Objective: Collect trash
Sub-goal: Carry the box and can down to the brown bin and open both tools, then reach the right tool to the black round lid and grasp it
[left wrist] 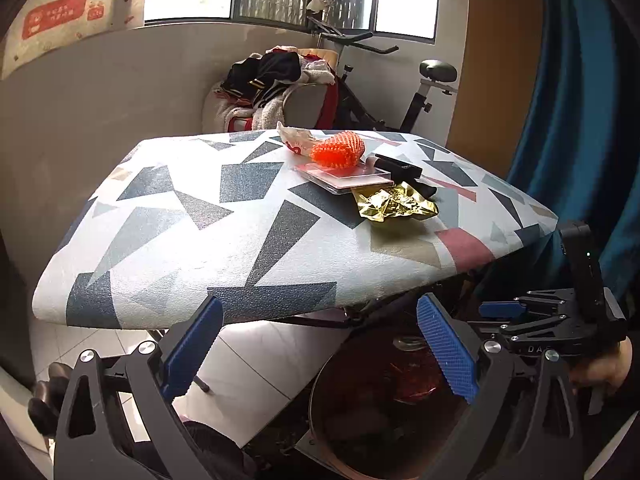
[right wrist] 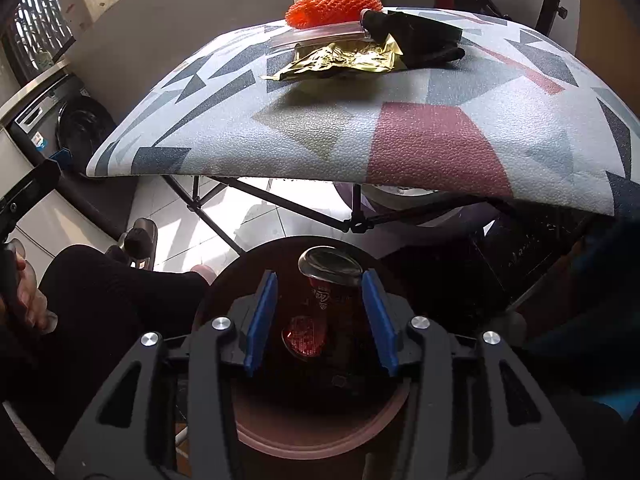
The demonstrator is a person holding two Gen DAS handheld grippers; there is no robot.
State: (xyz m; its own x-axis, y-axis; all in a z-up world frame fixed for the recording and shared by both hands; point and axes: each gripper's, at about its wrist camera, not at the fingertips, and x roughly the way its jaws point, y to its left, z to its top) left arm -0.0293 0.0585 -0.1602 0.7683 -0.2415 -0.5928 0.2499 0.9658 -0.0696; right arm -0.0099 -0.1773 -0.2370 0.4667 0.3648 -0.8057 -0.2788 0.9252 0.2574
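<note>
My right gripper (right wrist: 319, 276) hangs over a round brown bin (right wrist: 320, 432) below the table edge, its jaws open. A red drink can (right wrist: 326, 292) lies between and beyond the blue pads without touching them, tilted inside the bin over other red trash. My left gripper (left wrist: 320, 312) stands wide open and empty in front of the table, left of the bin (left wrist: 360, 432). On the patterned table (left wrist: 200, 240) lie a crumpled gold foil wrapper (left wrist: 394, 202), an orange foam net (left wrist: 340, 148), a clear flat plastic box (left wrist: 344, 176) and a crumpled white wrapper (left wrist: 294, 138).
A black object (left wrist: 396, 166) lies beside the plastic box. The table's folding black legs (right wrist: 280, 200) cross just behind the bin. Beyond the table are a chair piled with clothes (left wrist: 272, 80) and an exercise bike (left wrist: 420, 80). A person's dark-clad leg (right wrist: 100, 300) is left of the bin.
</note>
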